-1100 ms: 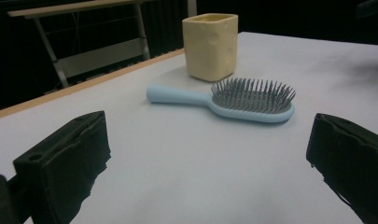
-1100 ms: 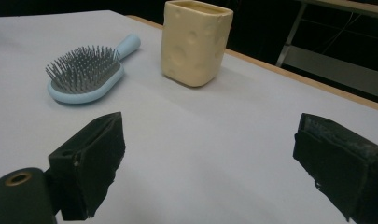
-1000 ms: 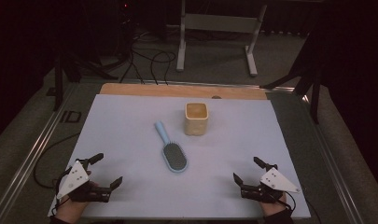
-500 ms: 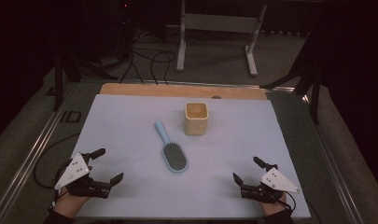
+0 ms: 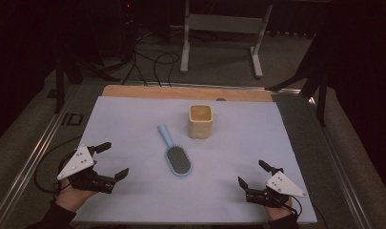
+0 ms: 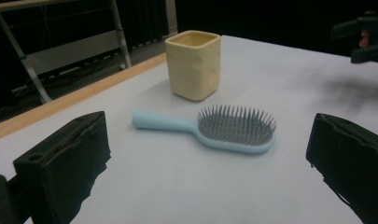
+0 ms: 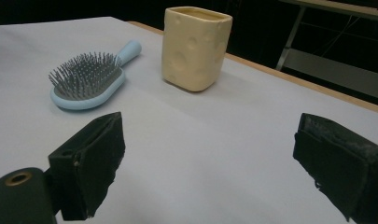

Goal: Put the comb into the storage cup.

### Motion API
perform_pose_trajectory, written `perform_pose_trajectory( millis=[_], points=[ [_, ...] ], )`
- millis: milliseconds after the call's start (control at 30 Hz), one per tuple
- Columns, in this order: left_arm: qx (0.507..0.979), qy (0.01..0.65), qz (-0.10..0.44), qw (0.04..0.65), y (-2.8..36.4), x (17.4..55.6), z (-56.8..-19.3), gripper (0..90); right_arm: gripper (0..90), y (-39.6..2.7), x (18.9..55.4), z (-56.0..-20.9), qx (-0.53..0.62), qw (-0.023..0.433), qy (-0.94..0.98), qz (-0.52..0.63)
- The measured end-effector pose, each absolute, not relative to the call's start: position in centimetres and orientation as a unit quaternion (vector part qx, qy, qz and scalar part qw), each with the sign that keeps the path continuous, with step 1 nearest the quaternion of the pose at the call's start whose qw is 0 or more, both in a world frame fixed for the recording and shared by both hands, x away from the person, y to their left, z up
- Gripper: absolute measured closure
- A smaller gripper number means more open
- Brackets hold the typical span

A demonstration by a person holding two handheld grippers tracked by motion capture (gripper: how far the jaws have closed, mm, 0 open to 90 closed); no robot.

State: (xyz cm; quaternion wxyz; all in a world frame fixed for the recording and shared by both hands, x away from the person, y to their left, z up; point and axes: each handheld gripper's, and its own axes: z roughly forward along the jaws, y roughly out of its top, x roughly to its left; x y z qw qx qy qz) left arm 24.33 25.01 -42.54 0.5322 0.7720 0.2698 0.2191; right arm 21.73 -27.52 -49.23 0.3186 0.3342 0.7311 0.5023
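Hairbrush [image 5: 175,153] lies flat at the table's middle, between my left gripper [image 5: 108,160], jaws wide apart and empty, and the cup [image 5: 200,120]. It looks light and stiff; I would take its thin handle. My right gripper [image 5: 254,174] is also spread, empty.

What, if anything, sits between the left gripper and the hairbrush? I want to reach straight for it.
Nothing visible does. The left gripper is open, and bare white table cover lies between it and the blue hairbrush. The yellow cup stands beyond the brush, apart from it.
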Motion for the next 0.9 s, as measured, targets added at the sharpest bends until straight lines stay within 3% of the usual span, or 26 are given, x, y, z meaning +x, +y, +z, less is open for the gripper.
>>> perform_pose_trajectory(
  millis=[900],
  points=[
    [0.820,0.231,0.190,0.488,21.4,29.9,-39.5,0.1,9.1,-27.5,21.7,-49.2,0.336,0.311,0.729,0.509]
  ],
)
